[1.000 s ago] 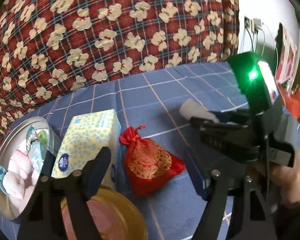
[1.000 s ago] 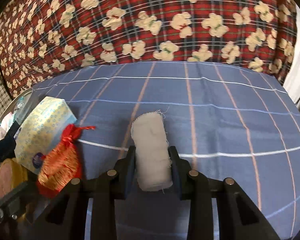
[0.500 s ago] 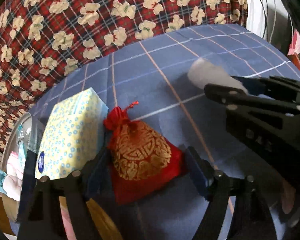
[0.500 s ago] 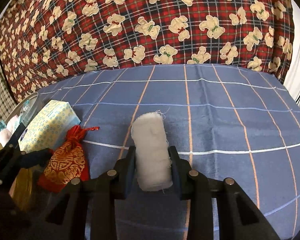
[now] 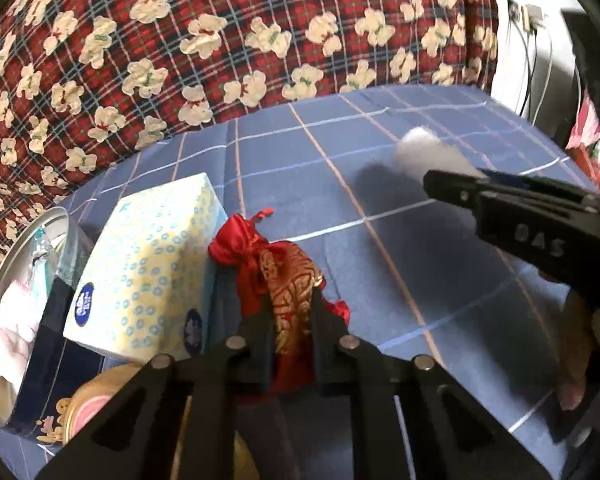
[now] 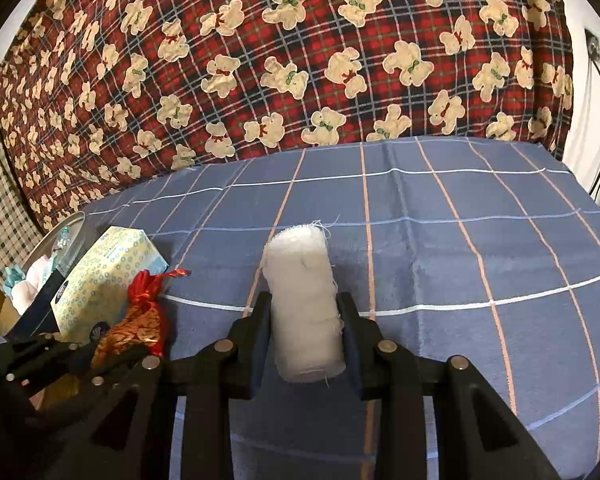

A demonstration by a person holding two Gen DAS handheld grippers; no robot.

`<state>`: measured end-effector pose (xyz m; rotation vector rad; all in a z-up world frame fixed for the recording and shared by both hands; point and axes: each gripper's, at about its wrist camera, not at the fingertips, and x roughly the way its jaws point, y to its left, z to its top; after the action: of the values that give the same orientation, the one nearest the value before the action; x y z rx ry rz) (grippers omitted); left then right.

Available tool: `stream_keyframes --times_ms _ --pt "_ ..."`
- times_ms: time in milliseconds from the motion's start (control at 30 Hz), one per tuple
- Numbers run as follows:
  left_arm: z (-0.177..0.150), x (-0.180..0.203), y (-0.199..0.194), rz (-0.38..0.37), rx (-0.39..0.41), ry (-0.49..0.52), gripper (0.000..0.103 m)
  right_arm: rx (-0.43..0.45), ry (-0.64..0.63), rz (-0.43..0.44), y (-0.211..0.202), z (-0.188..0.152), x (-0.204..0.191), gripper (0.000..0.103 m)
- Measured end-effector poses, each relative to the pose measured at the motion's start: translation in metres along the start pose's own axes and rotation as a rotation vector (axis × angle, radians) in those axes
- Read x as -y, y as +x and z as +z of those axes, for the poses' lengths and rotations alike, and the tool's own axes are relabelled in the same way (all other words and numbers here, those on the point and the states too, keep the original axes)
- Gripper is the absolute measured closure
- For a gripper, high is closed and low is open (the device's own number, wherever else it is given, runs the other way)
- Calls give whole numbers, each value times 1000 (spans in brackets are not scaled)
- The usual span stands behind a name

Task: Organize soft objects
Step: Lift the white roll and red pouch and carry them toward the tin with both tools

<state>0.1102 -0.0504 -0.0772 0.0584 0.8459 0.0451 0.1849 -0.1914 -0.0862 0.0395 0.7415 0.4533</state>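
My left gripper (image 5: pixel 290 320) is shut on a red and gold drawstring pouch (image 5: pixel 288 276), which rests on the blue checked tablecloth (image 5: pixel 380 152) beside a yellow dotted tissue pack (image 5: pixel 148 268). The pouch also shows in the right wrist view (image 6: pixel 140 320), pinched by the left gripper (image 6: pixel 100 356). My right gripper (image 6: pixel 304 328) is shut on a white gauze roll (image 6: pixel 304 304) and holds it above the cloth. The roll also shows in the left wrist view (image 5: pixel 428 152).
A round metal tin (image 5: pixel 28 248) with soft pink and teal items stands at the left edge, with a gold lid (image 5: pixel 96 400) in front of it. A red plaid bear-print cloth (image 6: pixel 300 60) hangs behind the table. Cables hang at the far right.
My left gripper moved forward over the red pouch and shut on it. My right gripper kept hold of the gauze roll and stayed about where it was.
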Motion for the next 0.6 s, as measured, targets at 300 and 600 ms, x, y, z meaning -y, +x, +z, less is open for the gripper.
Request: stream_keyframes --times_ms 300,600 --pt "4 -6 -33 14 146 1 92 67 3 -32 -13 -1 0 68" --pt "8 -30 -48 9 183 -50 92 73 -14 -2 -15 5 -23 68"
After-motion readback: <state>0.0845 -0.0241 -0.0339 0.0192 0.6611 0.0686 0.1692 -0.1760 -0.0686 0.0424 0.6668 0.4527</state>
